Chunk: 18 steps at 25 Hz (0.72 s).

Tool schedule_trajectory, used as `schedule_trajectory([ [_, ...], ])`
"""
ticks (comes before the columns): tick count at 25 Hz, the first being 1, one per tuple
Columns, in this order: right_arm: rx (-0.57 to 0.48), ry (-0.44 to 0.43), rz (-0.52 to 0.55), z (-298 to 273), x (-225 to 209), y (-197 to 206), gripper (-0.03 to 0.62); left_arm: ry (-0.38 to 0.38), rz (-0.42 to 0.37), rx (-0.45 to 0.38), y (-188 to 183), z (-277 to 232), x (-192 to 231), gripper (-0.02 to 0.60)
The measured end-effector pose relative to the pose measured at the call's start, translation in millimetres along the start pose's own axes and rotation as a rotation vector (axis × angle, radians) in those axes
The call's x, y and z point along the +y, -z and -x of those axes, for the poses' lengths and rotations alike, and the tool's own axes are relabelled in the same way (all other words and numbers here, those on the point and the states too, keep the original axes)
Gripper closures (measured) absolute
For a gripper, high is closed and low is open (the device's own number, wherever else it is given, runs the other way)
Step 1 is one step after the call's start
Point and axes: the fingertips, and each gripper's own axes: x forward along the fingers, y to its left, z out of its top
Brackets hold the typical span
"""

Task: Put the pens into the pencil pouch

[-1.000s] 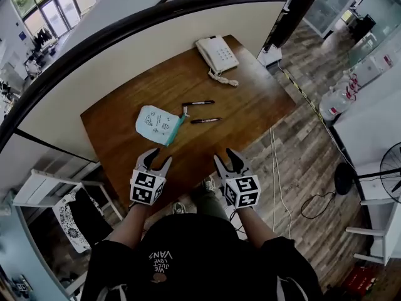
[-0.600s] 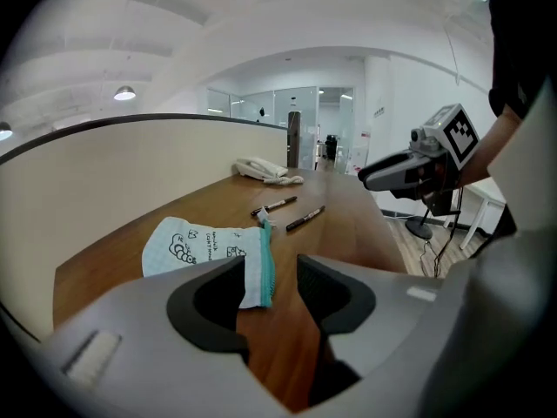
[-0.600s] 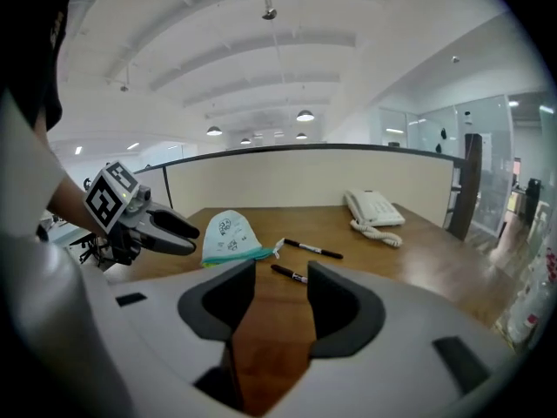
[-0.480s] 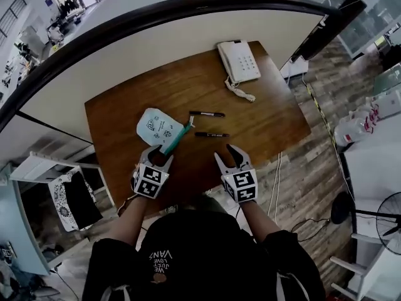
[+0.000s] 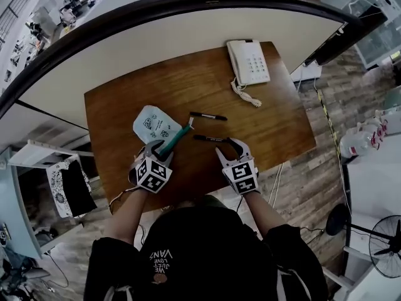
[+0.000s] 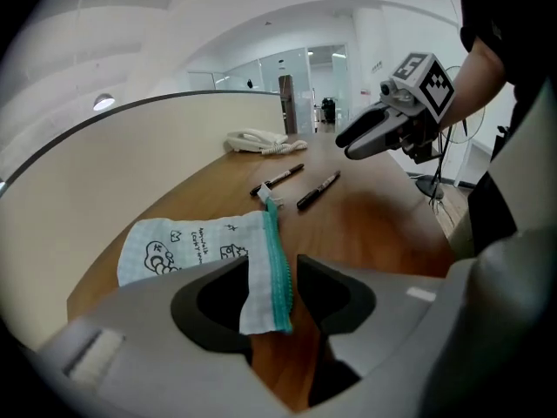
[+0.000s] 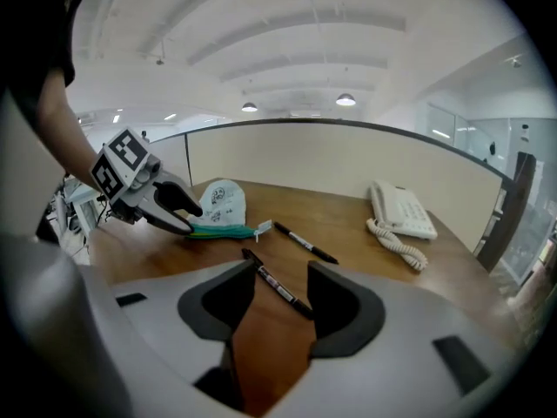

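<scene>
I pushed my left gripper (image 5: 158, 148) forward astride the pouch (image 5: 153, 125) corner, and my right gripper (image 5: 229, 146) astride the nearer pen (image 5: 210, 138).

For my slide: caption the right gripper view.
Right gripper, jaws apart around the near pen; left gripper at the pencil pouch.

The near corner of the pencil pouch (image 6: 196, 246) is covered by a jaw of the left gripper (image 6: 271, 266), and its print cannot be read. One end of the near pen (image 5: 210, 138) is hidden by the right gripper (image 5: 227, 146).
</scene>
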Motion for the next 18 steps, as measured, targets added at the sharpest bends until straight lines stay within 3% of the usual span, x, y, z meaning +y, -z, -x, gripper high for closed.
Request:
schedule_trajectory([
  [10,0.137,-0.154,0.246,-32,-16,33,0.439,0.020,-0.060,0.097,9,-19,-3,0.410],
  [18,0.192,-0.326,0.262,-41,-9,48,0.458,0.014,-0.031,0.108,10,-19,-1,0.440],
])
